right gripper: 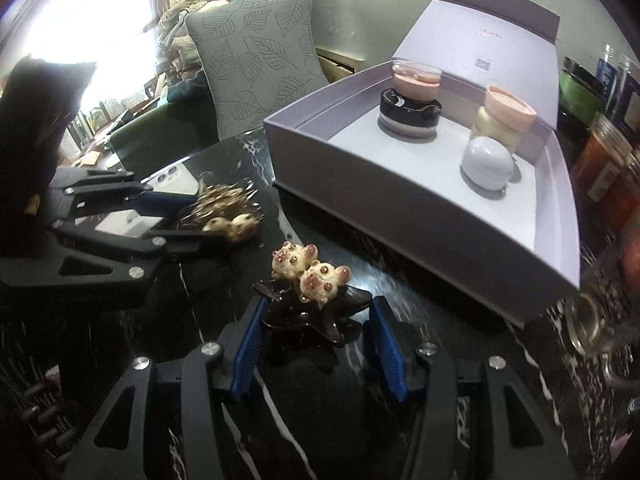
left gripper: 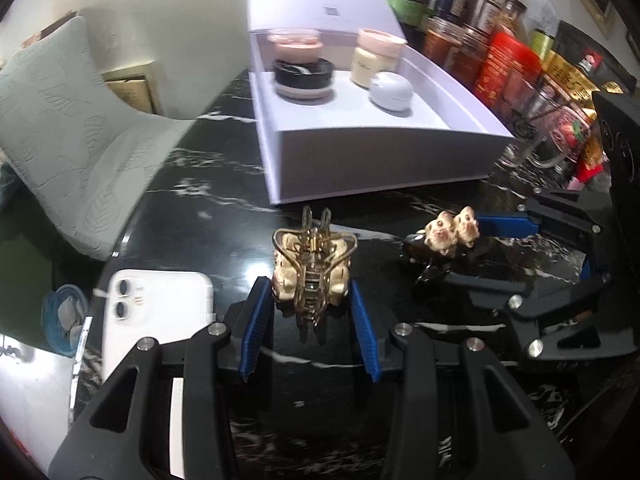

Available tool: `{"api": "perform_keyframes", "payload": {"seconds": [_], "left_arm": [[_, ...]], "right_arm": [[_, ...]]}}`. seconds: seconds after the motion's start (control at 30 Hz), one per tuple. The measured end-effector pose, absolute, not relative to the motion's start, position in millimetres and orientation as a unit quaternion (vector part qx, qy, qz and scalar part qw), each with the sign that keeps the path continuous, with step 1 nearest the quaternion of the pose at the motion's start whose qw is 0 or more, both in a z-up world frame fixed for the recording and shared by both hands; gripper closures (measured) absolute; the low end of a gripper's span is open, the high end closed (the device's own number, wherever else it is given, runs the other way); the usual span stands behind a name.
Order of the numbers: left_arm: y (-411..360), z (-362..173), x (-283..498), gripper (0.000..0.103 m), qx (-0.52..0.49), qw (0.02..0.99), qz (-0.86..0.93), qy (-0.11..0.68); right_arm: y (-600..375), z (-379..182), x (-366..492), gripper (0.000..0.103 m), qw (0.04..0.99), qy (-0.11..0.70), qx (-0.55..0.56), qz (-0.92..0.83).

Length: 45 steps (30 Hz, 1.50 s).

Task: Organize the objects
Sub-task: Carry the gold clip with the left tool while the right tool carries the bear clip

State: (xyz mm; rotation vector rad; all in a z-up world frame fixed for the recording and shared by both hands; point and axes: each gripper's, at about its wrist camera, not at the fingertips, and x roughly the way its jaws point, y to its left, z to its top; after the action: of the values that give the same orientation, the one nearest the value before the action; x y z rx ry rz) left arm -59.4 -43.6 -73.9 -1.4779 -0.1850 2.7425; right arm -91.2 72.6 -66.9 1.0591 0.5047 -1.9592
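My left gripper [left gripper: 310, 300] is shut on a gold wire hair claw [left gripper: 314, 276] with cream bear figures, held above the black marble table [left gripper: 200, 208]. My right gripper [right gripper: 316, 320] is shut on a dark hair claw [right gripper: 310, 316] topped by two cream bear heads [right gripper: 310, 270]. In the left wrist view that dark claw [left gripper: 446, 236] and the right gripper [left gripper: 460, 250] sit to the right; in the right wrist view the gold claw [right gripper: 228, 216] and the left gripper [right gripper: 188, 218] sit to the left. Behind them stands an open lavender box [left gripper: 380, 152] [right gripper: 400, 204].
The box holds a black jar [left gripper: 304, 76], a pink jar [left gripper: 294, 40], a cream jar [left gripper: 374, 60] and a white egg-shaped case [left gripper: 390, 90]. A white phone [left gripper: 156, 308] lies left. Several jars [left gripper: 472, 12] and a glass mug [left gripper: 540, 136] crowd the right. A leaf-patterned chair [right gripper: 252, 64] stands behind the table.
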Motion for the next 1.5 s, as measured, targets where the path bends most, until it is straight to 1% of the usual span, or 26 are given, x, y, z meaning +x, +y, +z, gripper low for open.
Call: {"api": "perform_keyframes", "payload": {"seconds": [0.07, 0.1, 0.17, 0.23, 0.27, 0.33, 0.4, 0.43, 0.67, 0.9, 0.97, 1.03, 1.1, 1.13, 1.17, 1.5], "left_arm": [[-36, -76, -63, 0.065, -0.474, 0.016, 0.879, -0.056], [-34, -76, -64, 0.065, -0.473, 0.018, 0.879, -0.057], [-32, -78, -66, 0.062, -0.472, 0.021, 0.879, -0.063], [-32, -78, -67, 0.056, -0.469, 0.023, 0.88, -0.071], [-32, -77, -67, 0.055, -0.464, 0.024, 0.882, -0.075], [-33, -74, -66, 0.043, -0.453, 0.023, 0.888, -0.076], [-32, -71, -67, 0.034, -0.438, 0.016, 0.896, -0.074], [-32, -70, -68, 0.033, -0.433, 0.012, 0.899, -0.071], [-28, -77, -80, 0.033, -0.434, 0.001, 0.9, -0.049], [-26, -83, -80, 0.034, -0.438, 0.012, 0.897, -0.057], [-26, -83, -80, 0.039, -0.435, 0.014, 0.899, -0.058], [-25, -83, -80, 0.048, -0.434, 0.013, 0.899, -0.055], [-22, -82, -79, 0.054, -0.435, 0.017, 0.899, -0.045], [-21, -83, -79, 0.058, -0.435, 0.017, 0.899, -0.039], [-19, -83, -78, 0.061, -0.435, 0.017, 0.9, -0.033], [-13, -81, -70, 0.061, -0.446, 0.034, 0.894, -0.032]], "right_arm": [[77, -67, -90, 0.048, 0.409, 0.203, 0.42, -0.784], [77, -67, -90, 0.043, 0.407, 0.203, 0.42, -0.785], [80, -67, -91, 0.039, 0.403, 0.2, 0.415, -0.79], [81, -67, -91, 0.039, 0.406, 0.197, 0.413, -0.791], [81, -67, -91, 0.037, 0.406, 0.197, 0.411, -0.792], [80, -66, -91, 0.035, 0.404, 0.197, 0.403, -0.797], [79, -67, -91, 0.034, 0.406, 0.196, 0.398, -0.799], [78, -67, -91, 0.033, 0.408, 0.196, 0.396, -0.799], [76, -74, -94, 0.033, 0.398, 0.192, 0.395, -0.806], [77, -81, -99, 0.033, 0.389, 0.188, 0.411, -0.803], [78, -81, -98, 0.033, 0.389, 0.187, 0.412, -0.803], [79, -81, -98, 0.035, 0.389, 0.188, 0.414, -0.801], [79, -80, -99, 0.043, 0.389, 0.189, 0.415, -0.8], [80, -80, -99, 0.045, 0.388, 0.19, 0.416, -0.8], [80, -80, -99, 0.05, 0.388, 0.192, 0.416, -0.8], [81, -78, -95, 0.05, 0.393, 0.206, 0.427, -0.788]]}}
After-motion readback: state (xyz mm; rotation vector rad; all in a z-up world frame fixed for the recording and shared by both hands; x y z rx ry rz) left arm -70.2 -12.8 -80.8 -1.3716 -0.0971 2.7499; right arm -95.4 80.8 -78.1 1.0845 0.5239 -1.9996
